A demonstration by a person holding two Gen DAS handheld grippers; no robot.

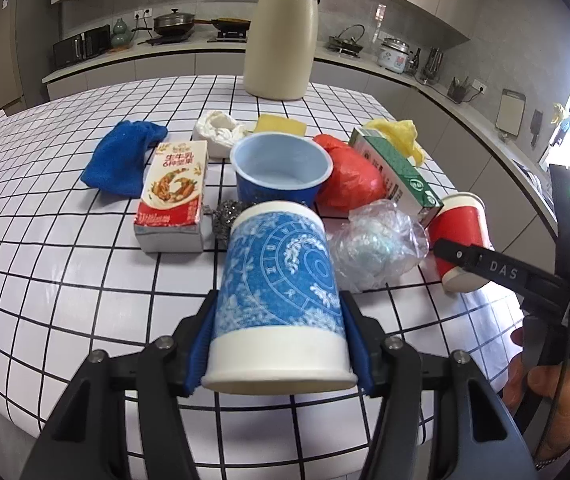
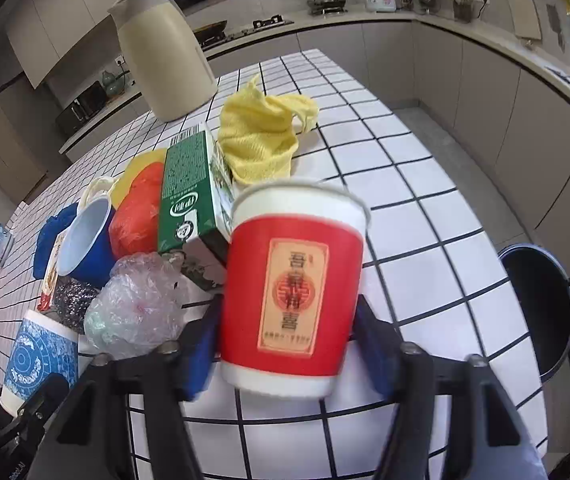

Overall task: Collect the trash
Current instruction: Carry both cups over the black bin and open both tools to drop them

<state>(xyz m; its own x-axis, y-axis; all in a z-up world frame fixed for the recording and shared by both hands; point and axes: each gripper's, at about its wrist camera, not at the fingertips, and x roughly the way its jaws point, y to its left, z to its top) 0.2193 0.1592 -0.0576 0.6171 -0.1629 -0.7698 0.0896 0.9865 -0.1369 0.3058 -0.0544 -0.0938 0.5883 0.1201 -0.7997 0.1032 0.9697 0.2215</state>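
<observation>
Left wrist view: the left gripper (image 1: 279, 344) stands about half closed, its blue pads (image 1: 201, 356) pressed against both sides of a blue-and-white patterned paper cup (image 1: 281, 284), which is held tilted with its base toward the camera. Beyond it, on the white table with a black grid pattern (image 1: 45, 272), lies a cluster of trash: a red-and-white milk carton (image 1: 173, 196) lying flat, a steel wire scourer (image 1: 225, 216), a round blue plastic bowl (image 1: 281, 168) standing upright, a crumpled clear plastic bag (image 1: 381, 248), a crumpled red plastic bag (image 1: 349, 176), and a green-and-white carton (image 1: 397, 168) resting against it. A blue cloth (image 1: 121, 156) lies to the left, and a tall cream jug with a grey lid (image 1: 281, 36) stands at the far edge. At the right, the right gripper (image 1: 461, 256) lies across a red paper cup with white rims (image 1: 461, 232).

Right wrist view: the right gripper (image 2: 287, 340) is part closed, its pads touching both sides of the red paper cup (image 2: 293, 292), which stands between the fingers with its rim away from the camera and just beside the green-and-white carton (image 2: 189, 192). A yellow knitted cloth (image 2: 261, 136) lies behind the cup. A dark round bin (image 2: 541, 308) stands on the floor beside the table, at the right. The patterned cup (image 2: 41, 356) shows at the lower left.
</observation>
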